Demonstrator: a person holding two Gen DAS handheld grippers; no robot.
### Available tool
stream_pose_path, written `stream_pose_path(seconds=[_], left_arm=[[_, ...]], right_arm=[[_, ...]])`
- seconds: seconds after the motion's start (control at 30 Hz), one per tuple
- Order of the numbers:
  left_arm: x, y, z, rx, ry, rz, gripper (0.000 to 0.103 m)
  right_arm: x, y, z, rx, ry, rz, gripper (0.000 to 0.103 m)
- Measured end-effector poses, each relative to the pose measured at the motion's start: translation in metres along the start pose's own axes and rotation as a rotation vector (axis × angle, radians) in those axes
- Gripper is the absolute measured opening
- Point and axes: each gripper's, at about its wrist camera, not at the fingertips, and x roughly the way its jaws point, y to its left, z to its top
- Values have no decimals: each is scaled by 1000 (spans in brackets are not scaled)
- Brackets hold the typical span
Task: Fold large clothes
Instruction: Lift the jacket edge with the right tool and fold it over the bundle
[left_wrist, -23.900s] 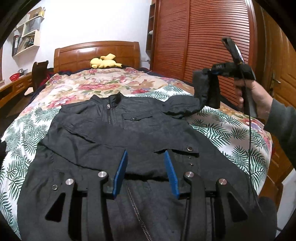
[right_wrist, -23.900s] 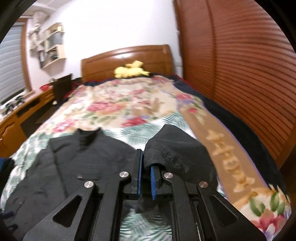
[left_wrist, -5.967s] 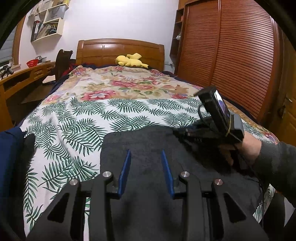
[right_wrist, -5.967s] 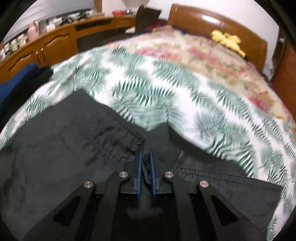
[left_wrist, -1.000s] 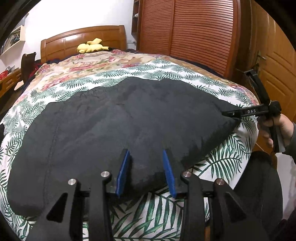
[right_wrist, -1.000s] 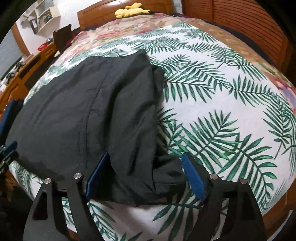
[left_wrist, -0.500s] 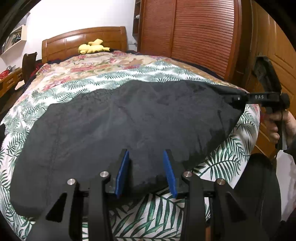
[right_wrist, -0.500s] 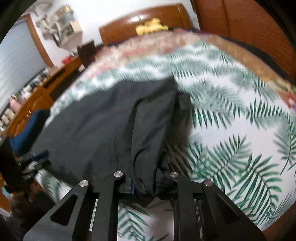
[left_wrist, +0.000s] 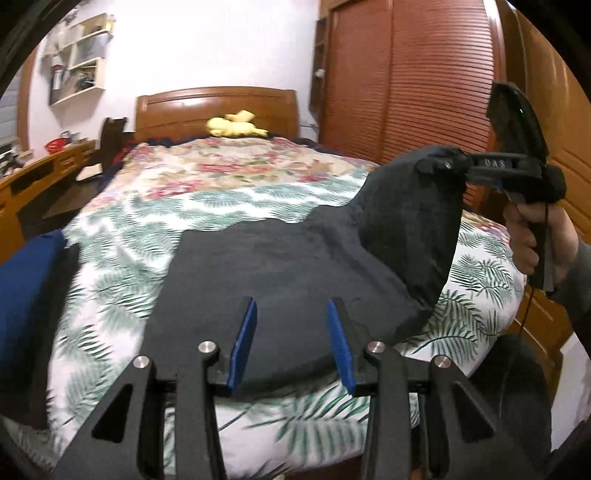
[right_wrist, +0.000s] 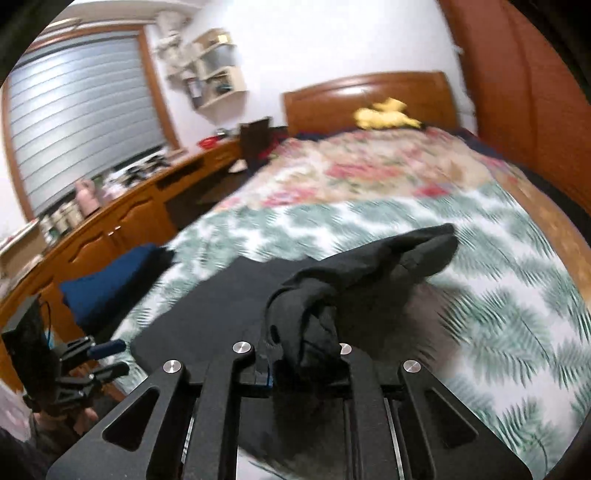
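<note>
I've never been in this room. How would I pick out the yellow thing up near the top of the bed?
Start at the big bed with the floral and palm-leaf cover. Follow it away from the black garment to the wooden headboard. The yellow plush toy lies right at its foot, the only bright yellow, soft object there.

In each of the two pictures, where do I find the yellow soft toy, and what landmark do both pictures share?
Left wrist view: the yellow soft toy lies upper centre, against the wooden headboard, beyond the bedspread.
Right wrist view: the yellow soft toy lies upper right, against the same headboard.
Shared landmark: the black jacket, its raised corner clamped in the right gripper.
</note>
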Motion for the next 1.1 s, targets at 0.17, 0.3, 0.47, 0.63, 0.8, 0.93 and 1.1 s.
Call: stream_pose_path(seconds=[0.17, 0.3, 0.47, 0.63, 0.8, 0.93, 1.1], left_arm=[[-33, 39, -16, -40, -6, 76, 38], [-49, 66, -30, -74, 1, 123, 39], [-56, 86, -42, -110, 12, 158, 39], [-55, 87, -47, -119, 15, 157, 39], [-52, 80, -43, -105, 11, 148, 39], [-50, 73, -35, -100, 0, 137, 39], [-45, 65, -23, -88, -9, 122, 40]], right_arm=[[43, 69, 19, -92, 11, 90, 10], [80, 127, 24, -140, 31, 196, 10], [126, 168, 14, -121, 123, 253, 11], [146, 175, 7, -144, 200, 226, 22], [117, 171, 12, -206, 161, 213, 37], [96, 156, 11, -249, 130, 153, 38], [93, 124, -6, -251, 162, 87, 38]])
